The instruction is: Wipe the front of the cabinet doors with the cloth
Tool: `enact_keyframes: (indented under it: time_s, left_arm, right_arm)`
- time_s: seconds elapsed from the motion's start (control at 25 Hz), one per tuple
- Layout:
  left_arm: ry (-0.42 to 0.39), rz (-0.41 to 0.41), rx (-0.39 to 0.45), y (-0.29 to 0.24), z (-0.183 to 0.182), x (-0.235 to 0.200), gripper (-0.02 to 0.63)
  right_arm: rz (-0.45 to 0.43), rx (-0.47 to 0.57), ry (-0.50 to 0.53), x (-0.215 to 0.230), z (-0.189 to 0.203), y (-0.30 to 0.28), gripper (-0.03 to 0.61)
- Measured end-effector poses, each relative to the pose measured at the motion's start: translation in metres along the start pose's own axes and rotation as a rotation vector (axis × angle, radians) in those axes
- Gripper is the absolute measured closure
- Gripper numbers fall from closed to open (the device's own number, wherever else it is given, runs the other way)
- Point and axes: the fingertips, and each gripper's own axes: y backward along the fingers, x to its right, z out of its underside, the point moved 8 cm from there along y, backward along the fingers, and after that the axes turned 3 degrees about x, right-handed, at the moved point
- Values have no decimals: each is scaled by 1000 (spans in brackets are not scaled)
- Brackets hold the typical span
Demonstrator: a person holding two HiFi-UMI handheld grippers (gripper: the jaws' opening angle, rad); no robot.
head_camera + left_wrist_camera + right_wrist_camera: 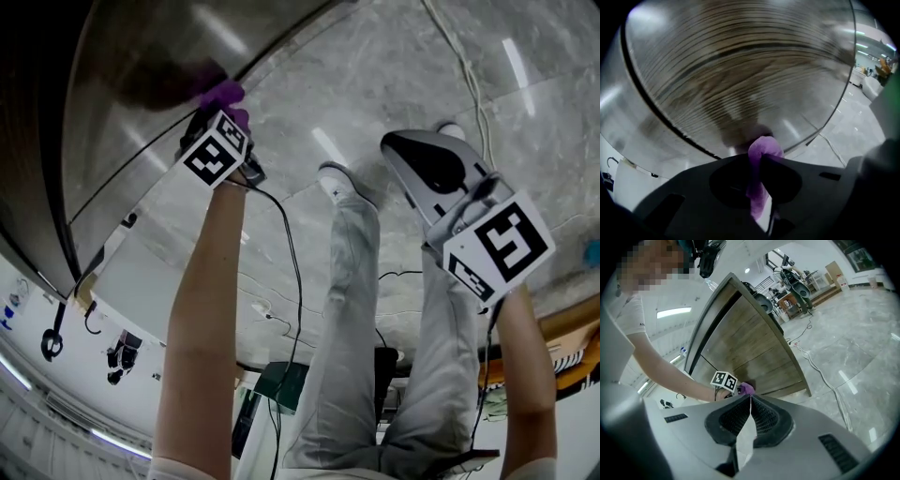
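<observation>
Two grippers noted. Left gripper (761,161) is clamped on the purple cloth (765,146), whose free end appears to touch the cabinet door (740,70) directly ahead, near the door's bottom edge. Right gripper (750,398), jaws together and empty, hangs well clear of the door; the left is nearer.

Head view looks steeply down; both gripper views face the cabinet (745,348).
</observation>
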Motion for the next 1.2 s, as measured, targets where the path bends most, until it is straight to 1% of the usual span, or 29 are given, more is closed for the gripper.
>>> enact_keyframes:
  time_s: [0.12, 0.24, 0.44, 0.52, 0.68, 0.84, 0.96, 1.04, 1.2]
  left_arm:
    - [-18, 54, 8, -4, -11, 44, 568]
    - [-43, 105, 18, -14, -24, 99, 568]
    - [-65, 190, 30, -27, -39, 186, 568]
    - [-78, 209, 40, -33, -45, 210, 568]
    - [-114, 242, 39, -50, -45, 246, 568]
    - [-174, 273, 78, -67, -54, 259, 568]
    - [-167, 296, 83, -77, -54, 254, 568]
    - [-154, 296, 84, -80, -50, 242, 568]
    - [-113, 243, 52, -81, -31, 190, 568]
  right_arm:
    - [-9, -28, 16, 17, -5, 16, 551]
    - [-13, -53, 34, 42, -9, 35, 551]
    - [21, -52, 22, 83, -10, 71, 551]
    - [41, -40, 8, 95, -8, 82, 551]
    - [89, -21, -11, 115, 0, 100, 551]
    - [154, 10, -40, 125, 16, 108, 551]
    - [209, 40, -78, 126, 29, 109, 551]
    - [237, 61, -95, 121, 36, 105, 551]
    - [247, 79, -98, 99, 48, 87, 551]
